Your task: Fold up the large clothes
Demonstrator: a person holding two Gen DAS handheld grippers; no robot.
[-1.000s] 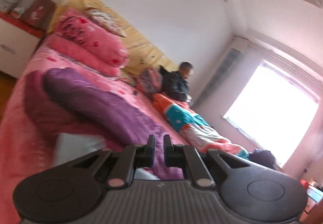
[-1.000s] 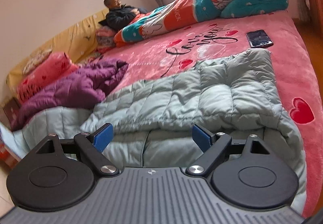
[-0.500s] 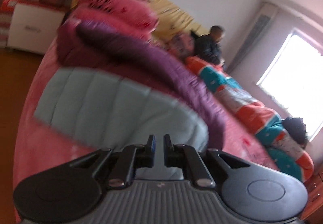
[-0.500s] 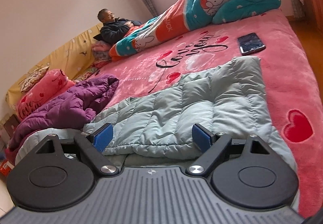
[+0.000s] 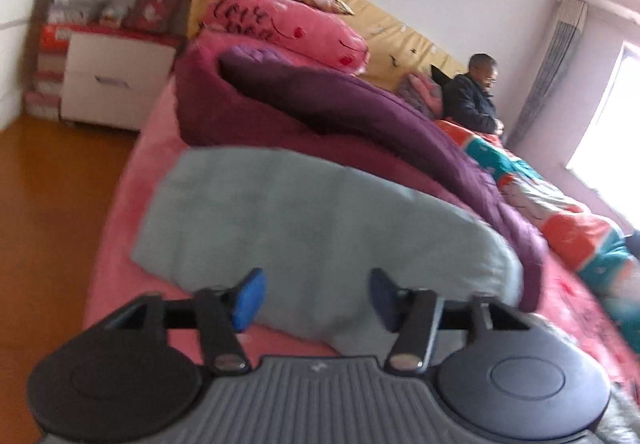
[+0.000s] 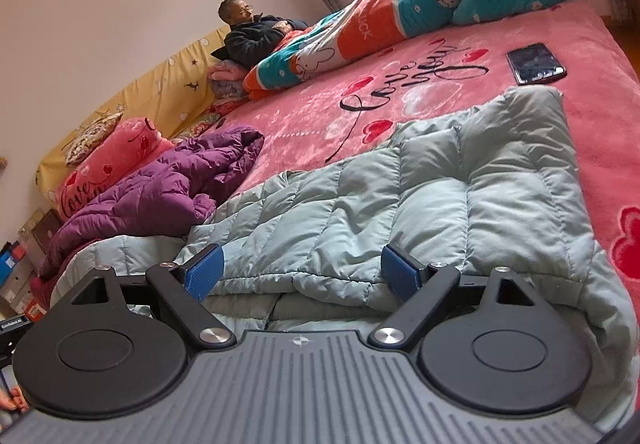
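While the left hand-held gripper point(image 5: 314, 298) is opening, nothing sits between its blue pads, which were shut a second ago. Its grey-green coat point(image 5: 312, 228) lies released at lower centre on the bed point(image 5: 120, 244), fold laid; the right hand-held gripper point(image 6: 302, 274) gapes empty above it

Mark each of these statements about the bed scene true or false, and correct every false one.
1. A phone lies on the pink blanket. True.
2. The grey-green padded coat hangs on a hanger. False: it lies spread on the bed.
3. The purple coat lies beside the grey-green one. True.
4. The right gripper is clamped on the purple coat. False: its jaws stand open over the grey-green coat.
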